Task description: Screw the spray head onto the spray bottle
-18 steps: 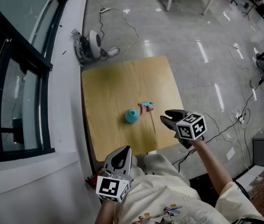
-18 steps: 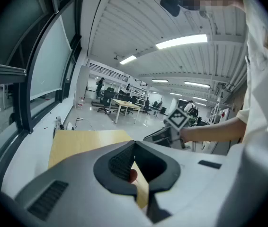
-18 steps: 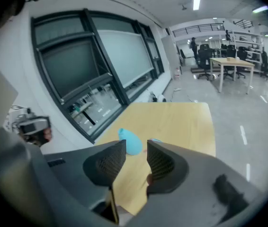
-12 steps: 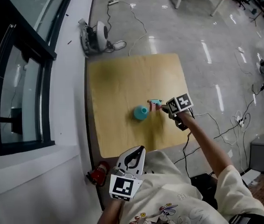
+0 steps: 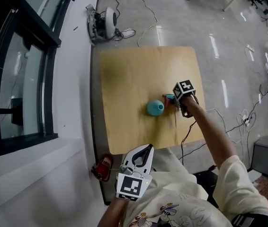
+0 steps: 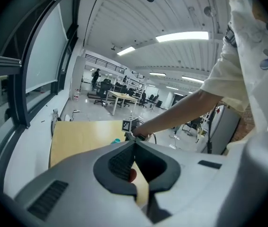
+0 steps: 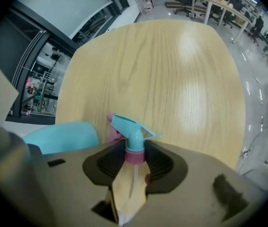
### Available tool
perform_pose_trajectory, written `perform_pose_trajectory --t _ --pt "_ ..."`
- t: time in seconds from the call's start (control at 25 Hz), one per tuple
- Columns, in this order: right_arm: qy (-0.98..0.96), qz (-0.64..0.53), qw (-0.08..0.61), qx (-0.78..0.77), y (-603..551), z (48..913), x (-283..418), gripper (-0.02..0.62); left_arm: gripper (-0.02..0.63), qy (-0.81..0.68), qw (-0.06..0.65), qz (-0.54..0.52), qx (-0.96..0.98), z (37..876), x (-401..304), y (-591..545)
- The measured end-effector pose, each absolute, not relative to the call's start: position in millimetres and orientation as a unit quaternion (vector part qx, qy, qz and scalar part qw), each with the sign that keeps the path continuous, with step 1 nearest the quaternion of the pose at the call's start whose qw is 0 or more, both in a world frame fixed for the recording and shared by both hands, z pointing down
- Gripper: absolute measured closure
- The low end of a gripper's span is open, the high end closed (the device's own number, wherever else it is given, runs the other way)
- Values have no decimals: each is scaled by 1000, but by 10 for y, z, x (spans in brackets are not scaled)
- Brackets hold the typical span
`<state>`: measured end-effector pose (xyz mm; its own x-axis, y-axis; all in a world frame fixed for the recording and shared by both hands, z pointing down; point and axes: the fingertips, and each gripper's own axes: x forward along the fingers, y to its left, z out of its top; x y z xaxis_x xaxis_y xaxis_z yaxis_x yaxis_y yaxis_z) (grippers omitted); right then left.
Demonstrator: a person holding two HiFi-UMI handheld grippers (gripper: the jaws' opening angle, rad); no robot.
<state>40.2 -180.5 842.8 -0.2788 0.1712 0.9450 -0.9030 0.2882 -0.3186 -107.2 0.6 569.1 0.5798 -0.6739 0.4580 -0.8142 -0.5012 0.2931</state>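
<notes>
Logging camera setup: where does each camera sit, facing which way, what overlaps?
Head view: on the head, steeply down at table; left hand-held gripper, right hand-held gripper, right forearm show.
Left gripper view: rides the left one, looks across table; shut jaws, forearm show.
Right gripper view: rides the right one, looks down; jaws grip spray head.
Shared: all three see the table.

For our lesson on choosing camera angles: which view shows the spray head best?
The right gripper view: the spray head fills the centre, clamped at its pink collar by the right tongs. The head view shows only a tiny teal-pink speck. The left gripper view does not show it clearly.
</notes>
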Motion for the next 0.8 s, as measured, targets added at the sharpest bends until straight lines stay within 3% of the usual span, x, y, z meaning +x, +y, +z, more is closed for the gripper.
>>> perform_pose_trajectory --t 0.12,0.2,0.24,0.28,0.32,0.52,0.8 --pt "-632 507 493 316 -1881 8379 414 463 600 -470 213 164 841 5837 -1151 -283" --pt "-651 512 450 333 -1895 8232 403 465 543 -479 170 182 842 6057 -1107 -562" --pt "-661 515 428 339 -1875 8145 413 465 436 -478 149 192 844 6226 -1063 -701" --pt "-671 513 412 343 -1843 8059 437 465 284 -478 132 202 845 6430 -1023 -834" --pt "-682 510 396 343 -1801 7966 455 465 224 -479 115 213 844 6656 -992 -956" --pt "-723 519 307 337 -1474 7493 718 465 169 -471 82 278 833 7716 -625 -1394" --pt "-743 522 220 357 -1314 7152 1075 465 181 -441 92 329 830 8287 -339 -1731"
